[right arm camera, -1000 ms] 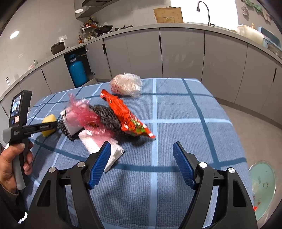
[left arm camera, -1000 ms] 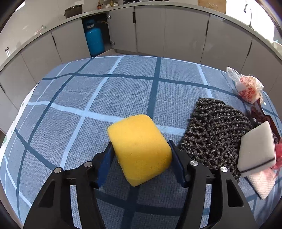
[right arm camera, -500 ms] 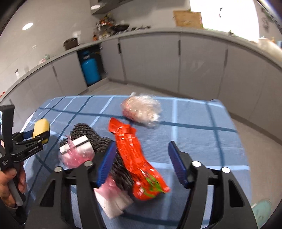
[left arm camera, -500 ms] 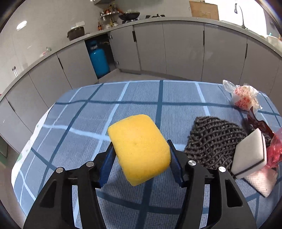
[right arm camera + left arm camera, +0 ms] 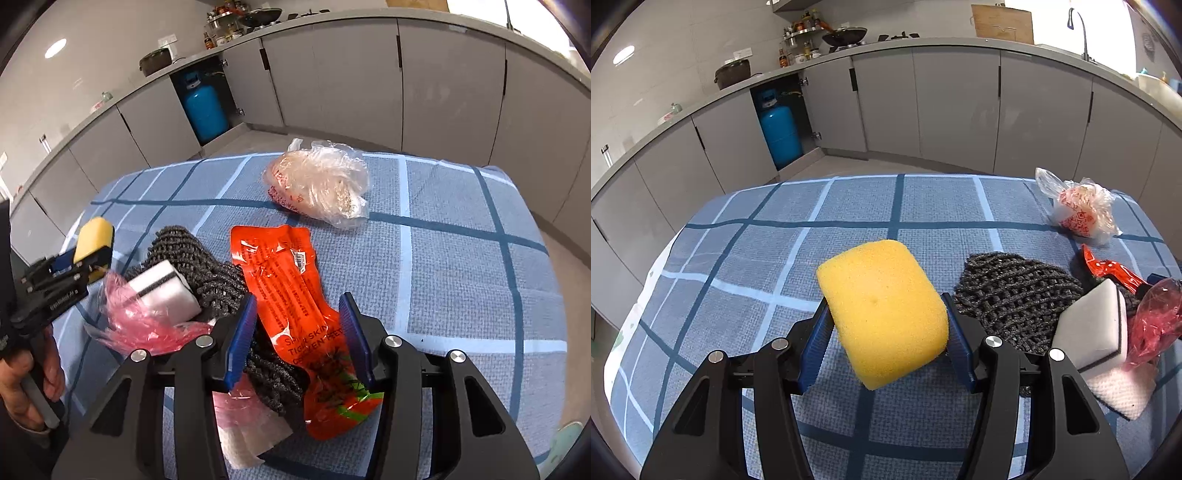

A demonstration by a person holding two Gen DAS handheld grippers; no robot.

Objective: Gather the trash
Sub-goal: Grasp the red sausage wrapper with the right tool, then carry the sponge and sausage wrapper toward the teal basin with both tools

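The trash lay clustered on a blue checked tablecloth (image 5: 461, 258): an orange wrapper (image 5: 291, 295) on a dark knitted cloth (image 5: 207, 273), pink plastic film (image 5: 144, 325) under a white sponge block (image 5: 162, 291), and a clear plastic bag (image 5: 321, 184) farther off. The right gripper (image 5: 297, 332) stood over the wrapper's near end, jaws part open and just then closing, blue pads (image 5: 242, 332) either side of the wrapper, not yet pressing it. At left, the left gripper (image 5: 886, 343) clamped a yellow sponge (image 5: 882, 314) above the cloth, held by a hand (image 5: 22, 384).
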